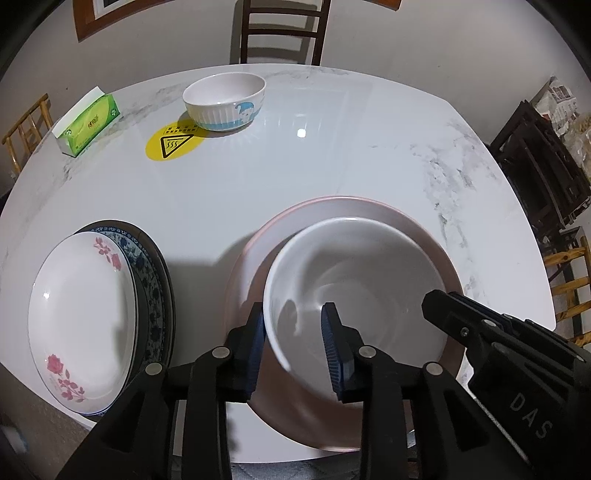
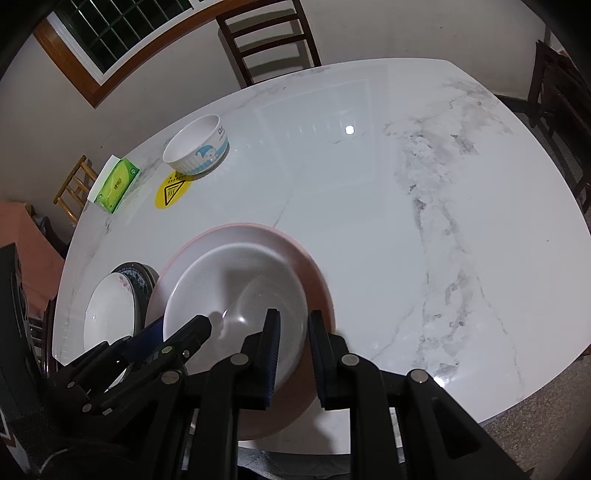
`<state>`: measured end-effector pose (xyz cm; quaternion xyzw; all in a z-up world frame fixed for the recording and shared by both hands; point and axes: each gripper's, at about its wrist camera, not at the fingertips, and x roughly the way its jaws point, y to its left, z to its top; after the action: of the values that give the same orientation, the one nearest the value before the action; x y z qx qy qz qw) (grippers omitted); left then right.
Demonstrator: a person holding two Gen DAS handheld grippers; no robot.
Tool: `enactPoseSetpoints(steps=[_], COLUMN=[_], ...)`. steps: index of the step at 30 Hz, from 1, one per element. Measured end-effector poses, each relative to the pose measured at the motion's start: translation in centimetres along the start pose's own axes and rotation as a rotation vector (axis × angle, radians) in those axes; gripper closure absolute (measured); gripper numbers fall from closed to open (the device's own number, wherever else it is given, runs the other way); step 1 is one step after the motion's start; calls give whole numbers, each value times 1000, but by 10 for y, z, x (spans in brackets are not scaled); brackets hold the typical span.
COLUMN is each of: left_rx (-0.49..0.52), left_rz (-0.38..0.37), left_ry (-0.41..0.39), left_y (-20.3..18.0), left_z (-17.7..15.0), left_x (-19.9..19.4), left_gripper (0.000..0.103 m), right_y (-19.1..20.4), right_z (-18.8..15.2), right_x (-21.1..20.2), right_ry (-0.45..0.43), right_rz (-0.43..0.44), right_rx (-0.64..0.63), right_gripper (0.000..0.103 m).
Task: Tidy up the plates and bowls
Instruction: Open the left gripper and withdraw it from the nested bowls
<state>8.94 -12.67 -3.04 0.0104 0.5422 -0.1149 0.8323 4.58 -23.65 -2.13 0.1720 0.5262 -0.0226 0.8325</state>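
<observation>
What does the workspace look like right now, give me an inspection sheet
Surface: white marble table, glossy.
Job's things: white bowl over pink plate; rose plate stacked on blue-patterned plates; cartoon bowl at far side.
Clutter: green tissue box, yellow warning sticker.
Grippers: left gripper and right gripper each straddle the white bowl's rim, fingers apart.
Cables: nothing seen.
Surroundings: dark chair, window.

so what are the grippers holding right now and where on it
Both straddle the white bowl's rim over the pink plate: left gripper near-left side, right gripper right side. Firm clamping cannot be told.
</observation>
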Motion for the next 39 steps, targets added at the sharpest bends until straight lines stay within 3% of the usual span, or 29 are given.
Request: enactPoseSetpoints(steps=[23,27,39], left_rx=[81,79,48], left_rz=[37,12,46], left_ry=[-130,-149,-163], left_y=[-3,0,21], left_z=[-1,0,6], left_x=[-24,-29,-30], left_gripper=[62,61,59], right_y=[-1,2,25], right_z=[8,11,24], right_x=[-18,-20,-12], right_ry=[-86,-99,-77], right_rz=[18,26,45], right_rx=[7,1,-70], right_gripper=[84,82,81])
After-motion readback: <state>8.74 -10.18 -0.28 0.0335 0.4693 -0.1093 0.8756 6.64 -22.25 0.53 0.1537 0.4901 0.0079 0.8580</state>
